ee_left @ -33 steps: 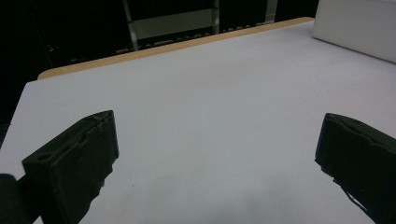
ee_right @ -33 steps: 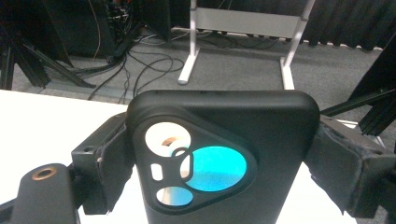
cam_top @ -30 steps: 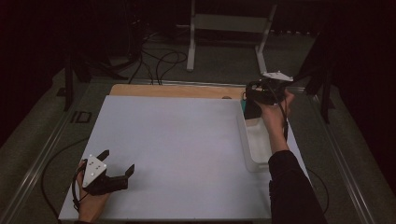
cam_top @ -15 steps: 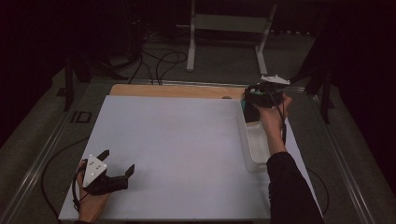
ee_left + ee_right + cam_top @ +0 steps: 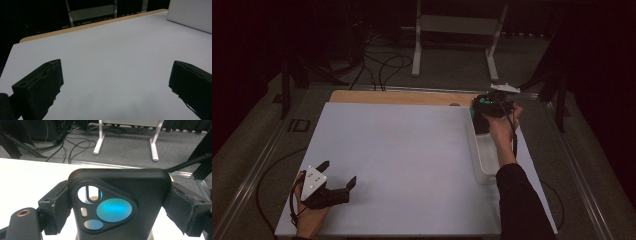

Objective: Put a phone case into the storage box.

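The black phone case (image 5: pixel 117 205) is clamped between the jaws of the right gripper (image 5: pixel 489 106), above the far end of the clear bin (image 5: pixel 484 155) at the table's right. The right gripper view shows its triangular camera cutout, too small to read in the high view. The left gripper (image 5: pixel 334 182) rests with its jaws apart on the white board (image 5: pixel 402 150) at the near left, well apart from the case.

1. No text, label, brand, number or sign can be read on the black phone case (image 5: pixel 117 202), held at 2 o'clock on the table
2. The white table sheet (image 5: pixel 402 160) bears no lettering either
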`<state>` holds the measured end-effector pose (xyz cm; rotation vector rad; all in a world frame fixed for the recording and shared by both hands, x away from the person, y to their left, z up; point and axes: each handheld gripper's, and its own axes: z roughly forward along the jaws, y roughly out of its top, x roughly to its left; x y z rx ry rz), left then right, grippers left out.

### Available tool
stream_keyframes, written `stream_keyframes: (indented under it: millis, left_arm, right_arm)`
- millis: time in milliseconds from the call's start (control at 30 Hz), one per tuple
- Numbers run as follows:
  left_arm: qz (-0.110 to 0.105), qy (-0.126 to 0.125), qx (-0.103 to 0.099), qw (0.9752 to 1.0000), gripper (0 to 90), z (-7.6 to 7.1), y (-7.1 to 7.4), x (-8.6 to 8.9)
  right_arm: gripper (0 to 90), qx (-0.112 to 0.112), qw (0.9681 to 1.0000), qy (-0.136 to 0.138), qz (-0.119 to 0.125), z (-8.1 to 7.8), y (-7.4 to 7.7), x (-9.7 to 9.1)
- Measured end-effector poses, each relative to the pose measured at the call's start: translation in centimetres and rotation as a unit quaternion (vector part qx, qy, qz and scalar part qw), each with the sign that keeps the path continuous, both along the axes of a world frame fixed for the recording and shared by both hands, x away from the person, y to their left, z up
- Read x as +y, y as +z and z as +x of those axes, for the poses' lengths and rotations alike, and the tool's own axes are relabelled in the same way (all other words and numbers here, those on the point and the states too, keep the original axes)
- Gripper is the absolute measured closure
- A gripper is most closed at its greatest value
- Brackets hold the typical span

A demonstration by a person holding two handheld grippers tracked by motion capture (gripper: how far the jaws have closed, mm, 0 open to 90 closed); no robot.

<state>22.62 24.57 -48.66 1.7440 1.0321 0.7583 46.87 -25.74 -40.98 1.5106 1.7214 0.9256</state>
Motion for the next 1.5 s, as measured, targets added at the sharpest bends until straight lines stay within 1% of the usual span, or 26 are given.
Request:
stream_keyframes:
  millis: [167,300,367,600,767,900,967,1067,1233,1300,1500]
  left_arm:
    - [0.0,0.0,0.0,1.0,0.0,0.0,0.0,0.0]
    - [-0.001,0.0,0.0,1.0,0.0,0.0,0.0,0.0]
    - [0.0,0.0,0.0,1.0,0.0,0.0,0.0,0.0]
    - [0.0,0.0,0.001,1.0,0.0,0.0,0.0,0.0]
    - [0.0,-0.001,0.0,1.0,0.0,0.0,0.0,0.0]
    - [-0.002,0.0,0.0,1.0,0.0,0.0,0.0,0.0]
    - [-0.002,0.0,0.001,1.0,0.0,0.0,0.0,0.0]
    - [-0.001,0.0,0.0,1.0,0.0,0.0,0.0,0.0]
    - [-0.001,0.0,0.001,1.0,0.0,0.0,0.0,0.0]
    - [0.0,-0.001,0.001,1.0,0.0,0.0,0.0,0.0]
    - [0.0,-0.001,0.002,1.0,0.0,0.0,0.0,-0.1]
  right_arm:
    - [13.7,0.009,0.9999,-0.003,-0.002,0.2,-0.5,0.1]
    - [13.7,0.025,0.9996,-0.01,0.001,0.4,-1.0,0.0]
    - [13.7,0.027,0.9996,-0.012,-0.001,0.5,-1.3,-0.1]
    - [13.4,0.024,0.9996,-0.01,0.001,0.7,-1.6,0.0]
    - [12.5,0.026,0.9996,-0.004,-0.007,1.0,-1.7,0.3]
    - [10.2,0.029,0.9996,-0.003,0.005,1.2,-1.8,0.2]
    - [9.2,0.032,0.9995,0.0,0.007,1.2,-1.9,0.1]
    - [8.8,0.027,0.9996,0.001,0.011,1.2,-1.8,0.0]
    - [8.8,0.022,0.9997,0.0,0.009,1.0,-1.6,0.0]
    - [8.8,0.02,0.9997,-0.001,0.013,0.9,-1.5,0.0]
    - [8.9,0.011,0.9997,0.015,0.015,0.3,-1.1,0.2]
